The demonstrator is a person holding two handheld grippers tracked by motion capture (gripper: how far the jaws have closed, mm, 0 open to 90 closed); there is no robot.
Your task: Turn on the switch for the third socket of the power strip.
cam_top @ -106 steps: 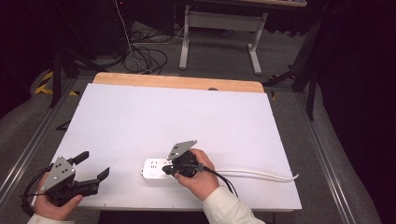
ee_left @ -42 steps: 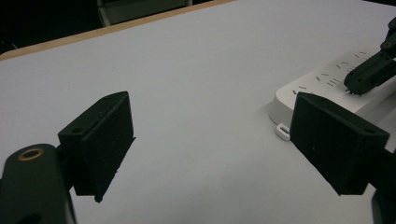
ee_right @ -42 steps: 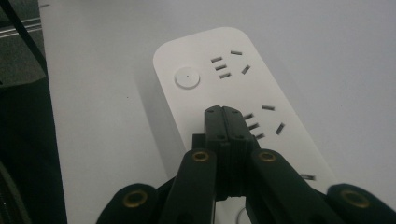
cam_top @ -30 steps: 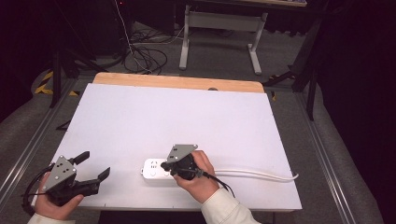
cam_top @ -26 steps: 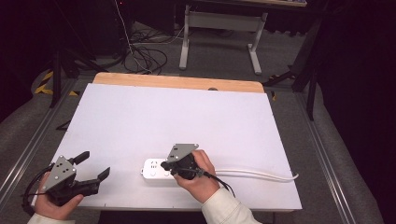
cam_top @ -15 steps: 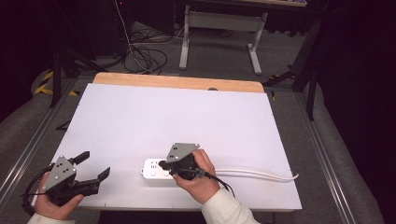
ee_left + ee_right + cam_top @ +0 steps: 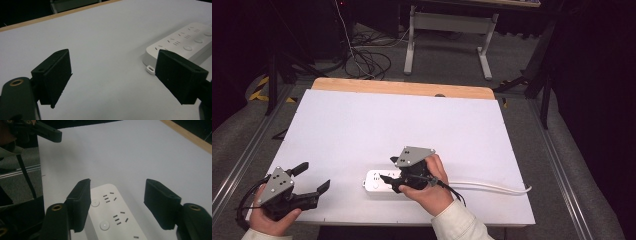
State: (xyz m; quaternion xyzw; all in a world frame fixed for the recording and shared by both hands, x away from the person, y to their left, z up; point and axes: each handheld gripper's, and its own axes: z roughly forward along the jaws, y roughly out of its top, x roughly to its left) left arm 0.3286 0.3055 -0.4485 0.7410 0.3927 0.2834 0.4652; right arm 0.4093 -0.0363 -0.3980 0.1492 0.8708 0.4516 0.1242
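High view: fixed above the near edge, facing forward and down over the whole white table [image 7: 412, 125]. Left gripper view: low and close to the tabletop, aimed across at the power strip [image 7: 190, 40]. Right gripper view: tight overhead on the same strip's end. Shared by all three: strip and table.

The white table top [image 7: 412, 125] lies bare across the upper and middle part of the high view, so passage is unhindered there. Near the lower edge, the way is blocked by a white power strip [image 7: 379, 181] and its white cable [image 7: 492, 186], which runs off to the lower right. The right gripper [image 7: 387, 182] is held over the strip, jaws apart with nothing pressed between them. A clear strip of table is left between it and the left gripper [image 7: 314, 179], at lower left.
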